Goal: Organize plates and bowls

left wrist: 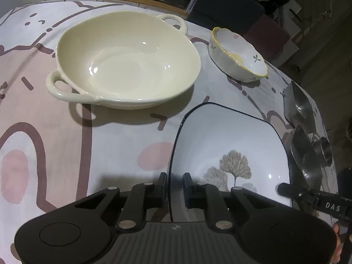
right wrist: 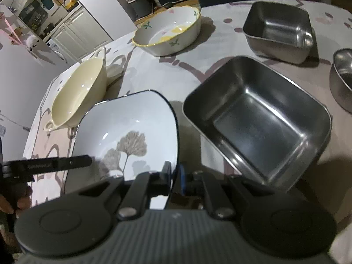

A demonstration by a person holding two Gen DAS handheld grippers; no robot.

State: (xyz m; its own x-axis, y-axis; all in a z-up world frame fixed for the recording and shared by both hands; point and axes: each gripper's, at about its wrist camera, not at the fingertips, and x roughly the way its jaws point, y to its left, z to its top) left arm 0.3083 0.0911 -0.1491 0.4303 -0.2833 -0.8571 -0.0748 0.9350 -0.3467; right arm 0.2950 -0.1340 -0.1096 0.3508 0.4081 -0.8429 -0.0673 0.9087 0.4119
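Observation:
A square white plate (left wrist: 231, 136) with a dark blue rim and a ginkgo-leaf print lies nearest to me on the patterned tablecloth (left wrist: 44, 121). My left gripper (left wrist: 175, 183) is shut on the plate's left rim, one finger outside and one inside. My right gripper (right wrist: 175, 172) is shut on the opposite rim of the same plate (right wrist: 132, 118). Behind the plate stands a large cream bowl (left wrist: 127, 61) with two loop handles. A small white bowl (left wrist: 237, 55) with a yellow rim and green sprigs sits farther back to the right.
To the plate's right a rectangular steel tray (right wrist: 257, 118) stands close to it. A second steel tray (right wrist: 279, 26) is behind that, and a round steel bowl (right wrist: 343, 77) at the right edge. Dark chairs (left wrist: 226, 6) stand beyond the table's far edge.

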